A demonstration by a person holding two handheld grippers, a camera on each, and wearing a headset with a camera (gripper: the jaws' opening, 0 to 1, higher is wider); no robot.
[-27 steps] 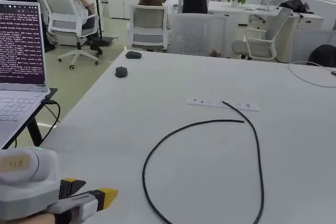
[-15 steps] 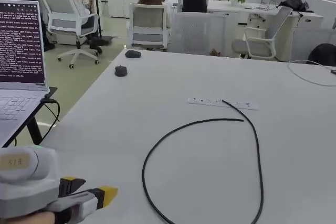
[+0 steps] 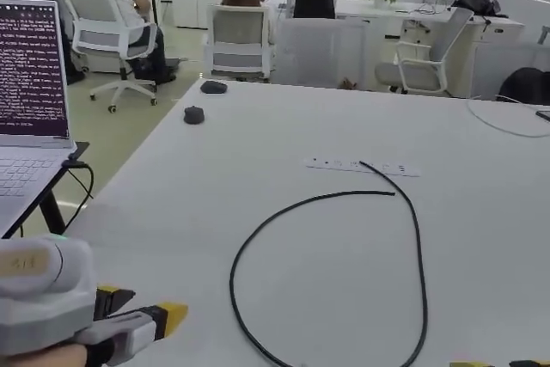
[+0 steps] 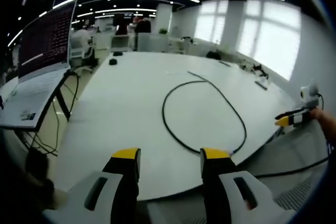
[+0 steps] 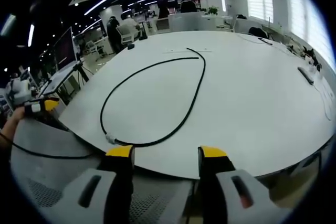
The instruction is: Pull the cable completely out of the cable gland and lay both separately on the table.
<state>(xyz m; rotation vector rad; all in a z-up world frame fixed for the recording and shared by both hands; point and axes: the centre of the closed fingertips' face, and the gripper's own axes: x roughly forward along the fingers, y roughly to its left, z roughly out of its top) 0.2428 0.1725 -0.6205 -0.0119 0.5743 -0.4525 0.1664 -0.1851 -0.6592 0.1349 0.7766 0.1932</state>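
Note:
A long black cable (image 3: 258,242) lies in a wide loop on the white table (image 3: 215,186). In the right gripper view, the cable (image 5: 157,66) curls back toward me, and a small pale fitting, probably the cable gland (image 5: 109,139), sits on it at the near bend of the loop. My left gripper (image 3: 142,307) hovers open at the table's near left corner, well short of the cable (image 4: 210,103); its jaws (image 4: 170,156) are empty. My right gripper (image 5: 166,153) is open and empty just off the near edge, and its yellow tips (image 3: 498,364) peek in at the bottom right.
An open laptop (image 3: 30,83) stands on a stand to the left of the table. A white strip (image 3: 361,166) lies beyond the loop, and two dark mice (image 3: 194,114) sit near the far left edge. Office chairs (image 3: 236,40) and people are behind the table.
The head camera has dipped and shifted a little. The right gripper's yellow tips now show at the bottom right edge. The cable and the left gripper look unmoved.

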